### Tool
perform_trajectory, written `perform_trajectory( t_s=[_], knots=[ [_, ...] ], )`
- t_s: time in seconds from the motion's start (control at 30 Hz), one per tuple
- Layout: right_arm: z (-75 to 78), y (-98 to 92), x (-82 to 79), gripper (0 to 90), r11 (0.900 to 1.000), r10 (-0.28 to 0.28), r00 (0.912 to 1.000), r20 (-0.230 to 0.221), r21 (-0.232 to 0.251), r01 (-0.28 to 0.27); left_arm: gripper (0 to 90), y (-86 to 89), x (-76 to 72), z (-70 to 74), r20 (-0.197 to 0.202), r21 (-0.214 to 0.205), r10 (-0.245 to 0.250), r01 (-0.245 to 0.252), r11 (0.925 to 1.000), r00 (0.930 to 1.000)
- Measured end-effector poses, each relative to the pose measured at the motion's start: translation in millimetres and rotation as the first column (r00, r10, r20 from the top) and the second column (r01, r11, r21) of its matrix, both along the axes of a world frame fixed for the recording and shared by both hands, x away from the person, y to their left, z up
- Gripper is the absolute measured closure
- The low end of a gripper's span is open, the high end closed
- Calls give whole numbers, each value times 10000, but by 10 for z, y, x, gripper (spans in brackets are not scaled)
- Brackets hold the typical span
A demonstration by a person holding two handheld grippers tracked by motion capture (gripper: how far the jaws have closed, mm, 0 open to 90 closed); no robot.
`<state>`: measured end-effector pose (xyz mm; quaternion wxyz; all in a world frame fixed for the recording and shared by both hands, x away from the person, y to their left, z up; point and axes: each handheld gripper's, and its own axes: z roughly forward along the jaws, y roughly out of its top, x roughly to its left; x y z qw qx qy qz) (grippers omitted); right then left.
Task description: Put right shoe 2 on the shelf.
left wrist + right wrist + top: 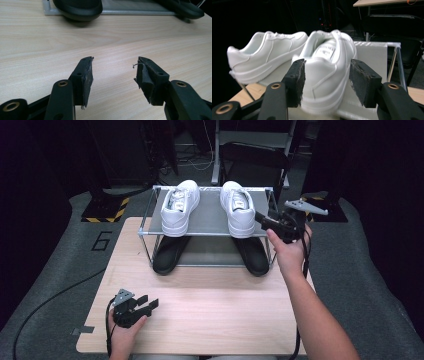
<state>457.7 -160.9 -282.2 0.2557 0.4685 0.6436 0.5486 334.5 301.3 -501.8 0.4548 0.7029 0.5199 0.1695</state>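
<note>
Right gripper [325, 80], jaws apart, frames the right white sneaker's [329, 72] heel; retreating straight avoids nudging it; left gripper [113, 75] rests open.

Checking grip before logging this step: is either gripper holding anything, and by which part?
Nothing is held. The right gripper stands open around the heel of the right white shoe; the left gripper is open over the table.

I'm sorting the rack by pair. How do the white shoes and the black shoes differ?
The white shoes sit on the top shelf of the rack; the black shoes sit beneath it, on the lower level. The white pair shows fully from above; the black pair is half hidden under the shelf. Both pairs stand side by side.
</note>
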Motion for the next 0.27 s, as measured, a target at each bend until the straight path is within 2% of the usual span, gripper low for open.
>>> perform_trajectory(
  t_s=[0.1,0.13,0.27],
  knots=[
    [-102,-31,-163,450,9999,-55,10000,74,-141,56,466,4,0,-3,4,56,14,-14,10000,10000],
    [-159,-39,-248,447,9995,-99,9999,70,-310,101,466,4,-3,-3,-64,-17,32,-32,10000,10000],
    [-391,-57,-480,440,9992,-66,10000,-50,-388,64,464,4,4,-4,-51,-22,68,-68,10000,10000]
  ],
)
